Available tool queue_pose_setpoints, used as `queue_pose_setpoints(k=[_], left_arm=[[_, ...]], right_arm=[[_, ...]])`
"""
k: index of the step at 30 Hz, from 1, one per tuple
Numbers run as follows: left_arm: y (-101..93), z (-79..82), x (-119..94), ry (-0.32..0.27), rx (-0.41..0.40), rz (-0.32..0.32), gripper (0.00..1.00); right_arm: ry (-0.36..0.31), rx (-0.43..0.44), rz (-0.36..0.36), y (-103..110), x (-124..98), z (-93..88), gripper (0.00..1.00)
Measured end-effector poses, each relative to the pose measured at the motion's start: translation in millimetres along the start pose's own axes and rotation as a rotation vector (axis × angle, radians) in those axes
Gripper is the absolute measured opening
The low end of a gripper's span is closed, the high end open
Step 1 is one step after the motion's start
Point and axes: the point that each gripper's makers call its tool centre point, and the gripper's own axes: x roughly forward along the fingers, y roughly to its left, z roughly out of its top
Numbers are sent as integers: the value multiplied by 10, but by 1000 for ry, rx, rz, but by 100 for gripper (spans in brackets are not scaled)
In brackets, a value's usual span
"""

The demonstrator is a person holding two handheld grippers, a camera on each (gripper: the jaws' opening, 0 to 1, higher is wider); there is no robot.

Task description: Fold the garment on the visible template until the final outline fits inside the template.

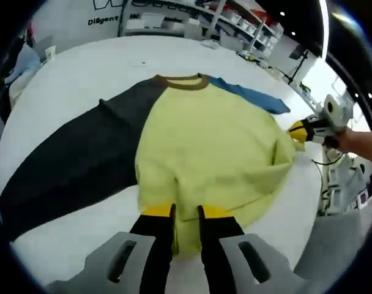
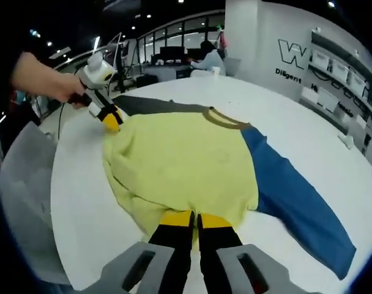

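On table, both tools gripping garment

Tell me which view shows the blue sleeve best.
The right gripper view: the blue sleeve lies stretched across the white table, seen whole from shoulder to cuff. In the left gripper view only a short strip of it shows beyond the yellow body of the shirt.
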Motion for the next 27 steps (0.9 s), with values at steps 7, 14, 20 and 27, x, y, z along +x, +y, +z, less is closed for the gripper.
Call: queue_pose_setpoints(k=[7, 14, 20, 27], left_arm=[[-28, 11, -65, -20, 39, -19, 1], [-289, 57, -563, -81, -52, -146, 1], [-398, -199, -1012, -99, -85, -185, 1], [-550, -960, -1140, -6, -155, -213, 1]], right_arm=[[-3, -2, -7, -2, -35, 23, 0], [-30, -83, 15, 164, -340, 175, 0], [-15, -213, 85, 512, -656, 96, 0], [70, -371, 208, 1081, -844, -332, 0]])
